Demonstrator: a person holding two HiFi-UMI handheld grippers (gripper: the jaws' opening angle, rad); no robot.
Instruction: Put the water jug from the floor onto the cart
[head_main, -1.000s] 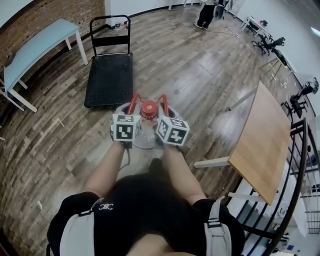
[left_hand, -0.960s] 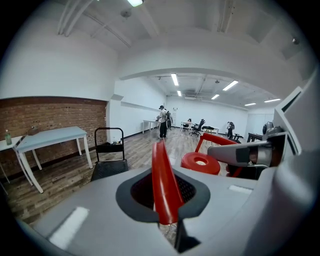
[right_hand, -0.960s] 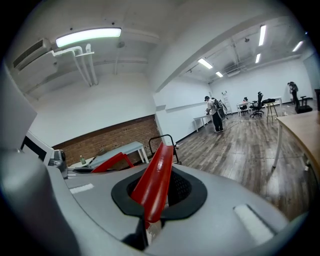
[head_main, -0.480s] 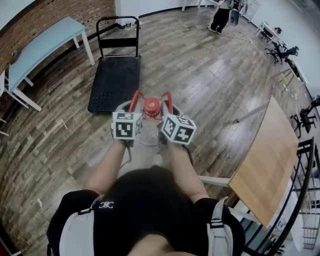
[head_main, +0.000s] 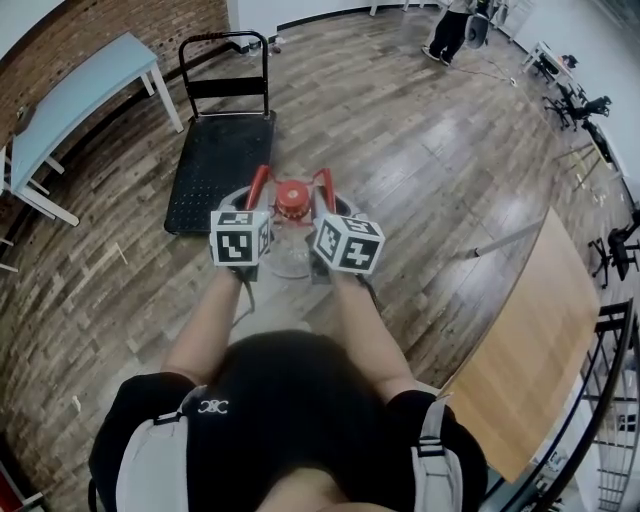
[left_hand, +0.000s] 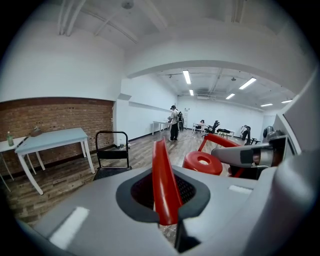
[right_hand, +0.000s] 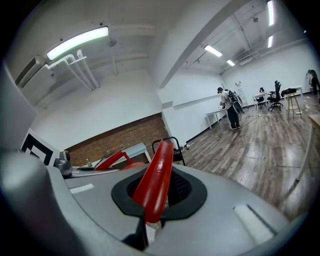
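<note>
Water jug (head_main: 287, 258) (clear plastic body, round red cap (head_main: 291, 198), two red arched handles) hangs directly beneath both sets of fingers, in front of the person. Its base is hidden in every view. Judging by the level outlook of the two gripper views, it is probably clear of the brown wooden plank floor (head_main: 400, 150).

Left gripper (left_hand: 168, 220): fingers closed on the left red handle (left_hand: 162, 175), which runs upright through the black ribbed pads. Right gripper (right_hand: 149, 222): fingers closed on the right red handle (right_hand: 157, 170) in the same manner. The cap sits between the two sets of fingers.

Black flat platform cart (head_main: 215, 160), with an upright black handle frame at its far end, lies ahead of the left fingers and slightly to their left, near the jug but apart from it.

Handling judgement:
- The container looks rigid and smooth. The fill level cannot be read, so treat it as heavy.
- The handles are the correct places to take hold. They are stiff and narrow and stand on either side of the cap, so the load is shared.
- A narrow handle may pivot in the pads. Hold both grips level to prevent swing or tilt.
- The smooth wall offers no secure hold.
- Set the base flat on the cart surface before releasing.
</note>
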